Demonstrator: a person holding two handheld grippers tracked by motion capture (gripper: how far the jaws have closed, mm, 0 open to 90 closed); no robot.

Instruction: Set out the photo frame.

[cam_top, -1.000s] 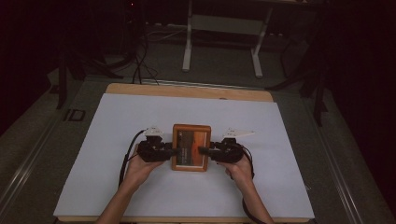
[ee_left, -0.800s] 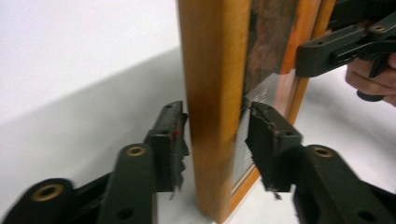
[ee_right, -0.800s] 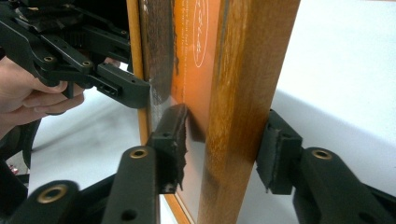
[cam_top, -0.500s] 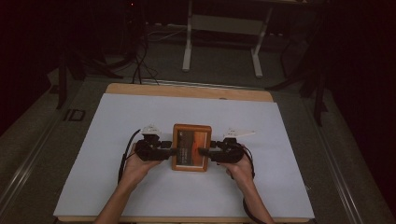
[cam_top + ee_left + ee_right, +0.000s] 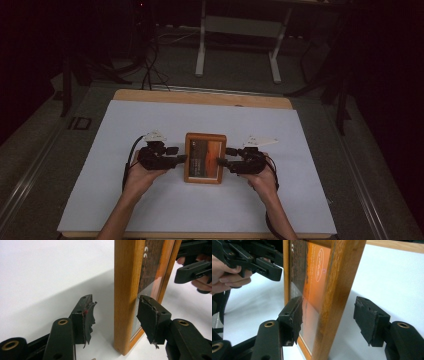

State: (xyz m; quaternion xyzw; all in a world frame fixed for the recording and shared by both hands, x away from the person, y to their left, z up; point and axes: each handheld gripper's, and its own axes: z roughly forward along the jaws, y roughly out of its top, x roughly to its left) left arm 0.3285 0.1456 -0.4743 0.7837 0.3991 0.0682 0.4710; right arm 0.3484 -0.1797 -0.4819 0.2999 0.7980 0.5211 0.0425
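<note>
Wooden picture frame [image 5: 205, 158] lies at centre of the high view, on the white sheet covering the desk [image 5: 310, 200]; a dark-and-orange print sits behind its glazing.

Left gripper [image 5: 176, 159] comes in at the frame's left edge, right gripper [image 5: 223, 162] at its right edge, each held in a hand.

Left gripper view: fingers [image 5: 84, 318] parted, straddling the frame's wooden side rail [image 5: 126, 290]. One pad stands clear of the outer face with a visible gap; the other sits at or just on the glazed front. No squeeze evident, so released.

Right gripper view: fingers [image 5: 369, 320] likewise spread around the opposite rail [image 5: 337, 290]. Near pad is close to the glass side, far pad well apart from the wood. Released.

Risks, as judged:
- Both sets of pads look torn and ragged; grip on smooth varnished wood may be poor, so the frame could slip if lifted.
- A pad closing onto the glazing rather than the rail puts load on the glass; scratching or cracking is possible.
- Uneven closing of the two sides could push the frame sideways across the sheet or twist it.
- If only one side grips, the frame may tilt and drop.
</note>
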